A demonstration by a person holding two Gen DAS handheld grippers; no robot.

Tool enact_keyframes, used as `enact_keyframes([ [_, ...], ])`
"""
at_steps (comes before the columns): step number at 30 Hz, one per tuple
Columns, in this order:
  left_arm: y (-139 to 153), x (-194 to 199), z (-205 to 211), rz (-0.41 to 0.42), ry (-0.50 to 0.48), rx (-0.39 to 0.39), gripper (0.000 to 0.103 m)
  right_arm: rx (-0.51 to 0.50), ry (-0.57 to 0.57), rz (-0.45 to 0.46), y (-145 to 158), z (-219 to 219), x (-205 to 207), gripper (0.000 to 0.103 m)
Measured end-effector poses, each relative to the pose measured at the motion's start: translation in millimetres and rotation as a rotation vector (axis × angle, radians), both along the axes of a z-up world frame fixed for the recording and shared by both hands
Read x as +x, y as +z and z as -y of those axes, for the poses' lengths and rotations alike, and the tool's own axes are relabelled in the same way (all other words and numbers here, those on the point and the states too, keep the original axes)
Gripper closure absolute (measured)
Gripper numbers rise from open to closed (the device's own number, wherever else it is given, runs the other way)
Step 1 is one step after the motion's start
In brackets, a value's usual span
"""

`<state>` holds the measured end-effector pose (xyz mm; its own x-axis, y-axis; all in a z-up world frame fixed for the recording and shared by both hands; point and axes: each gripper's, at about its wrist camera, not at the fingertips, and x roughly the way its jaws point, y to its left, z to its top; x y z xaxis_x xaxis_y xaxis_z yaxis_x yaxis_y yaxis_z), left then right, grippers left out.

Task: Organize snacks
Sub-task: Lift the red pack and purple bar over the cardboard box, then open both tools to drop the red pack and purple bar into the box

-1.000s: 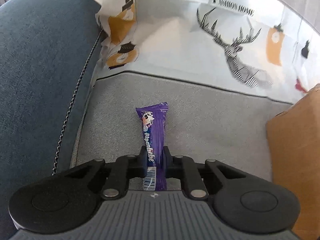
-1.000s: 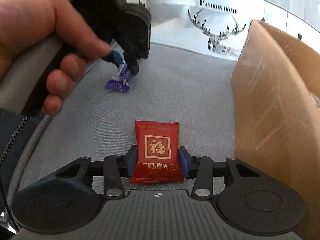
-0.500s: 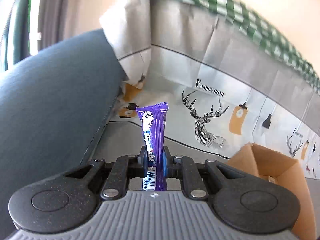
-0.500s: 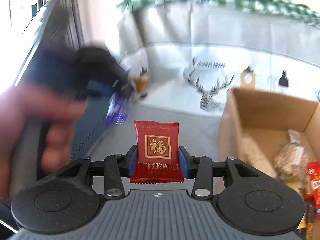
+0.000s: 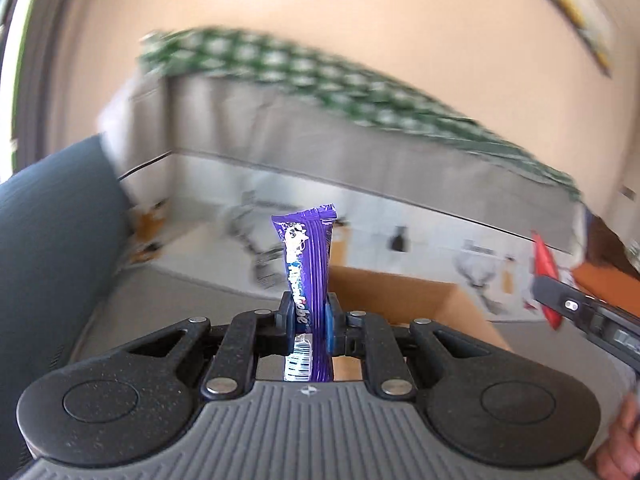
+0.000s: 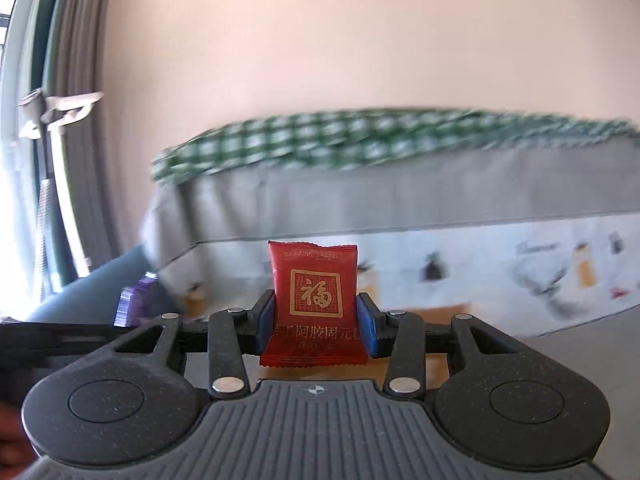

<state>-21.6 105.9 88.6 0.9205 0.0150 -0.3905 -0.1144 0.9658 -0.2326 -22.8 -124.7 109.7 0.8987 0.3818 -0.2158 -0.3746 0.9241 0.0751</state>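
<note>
Left wrist view: the left hand-held gripper (image 5: 307,318) is being held closed on the purple candy bar (image 5: 306,264), which is being clamped near its lower third. The bar's long axis is running straight out along the fingers, with the crimped end pointing up and forward and the barcode end lying back toward the gripper body. The cardboard box (image 5: 404,300) is being seen directly beyond and below the fingertips, slightly to the right; its inside is not visible from here. The right hand-held gripper (image 5: 550,300) is being shown at the right edge, with a red corner of its load projecting above it.

In the right wrist view, the right hand-held gripper (image 6: 316,326) is being held closed on the red snack packet (image 6: 314,304). The packet is being gripped across its width, printed face toward the camera and upright, with its long axis in line with the fingers. A strip of cardboard is being seen just below and behind the packet. The background is blurred in both views.

The coming move is judged to be a drop into the box. The box is lying ahead of and below both grippers, and neither can be judged the nearer. A downward tilt is judged necessary so that each snack is released end-first over the opening.
</note>
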Motion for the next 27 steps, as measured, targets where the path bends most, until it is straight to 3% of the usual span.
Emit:
enact_keyframes([
  [7, -6, 11, 53, 0.031, -0.114, -0.023, 0.088, 0.060, -0.128, -0.047, -26, 59, 15, 0.059],
  [22, -15, 47, 89, 0.069, -0.200, -0.044, 0.087, 0.005, -0.148, -0.044, -37, 50, 26, 0.058],
  [24, -14, 50, 87, 0.075, -0.217, -0.061, 0.083, -0.013, -0.180, -0.017, -36, 48, 25, 0.048],
  [25, -14, 50, 86, 0.075, -0.224, -0.068, 0.076, -0.025, -0.191, -0.011, -36, 47, 26, 0.025],
  [26, -12, 50, 83, 0.082, -0.226, -0.070, 0.071, -0.034, -0.193, -0.009, -37, 46, 26, 0.009],
  [27, -11, 49, 82, 0.088, -0.227, -0.065, 0.063, -0.039, -0.185, -0.004, -37, 46, 26, 0.009],
])
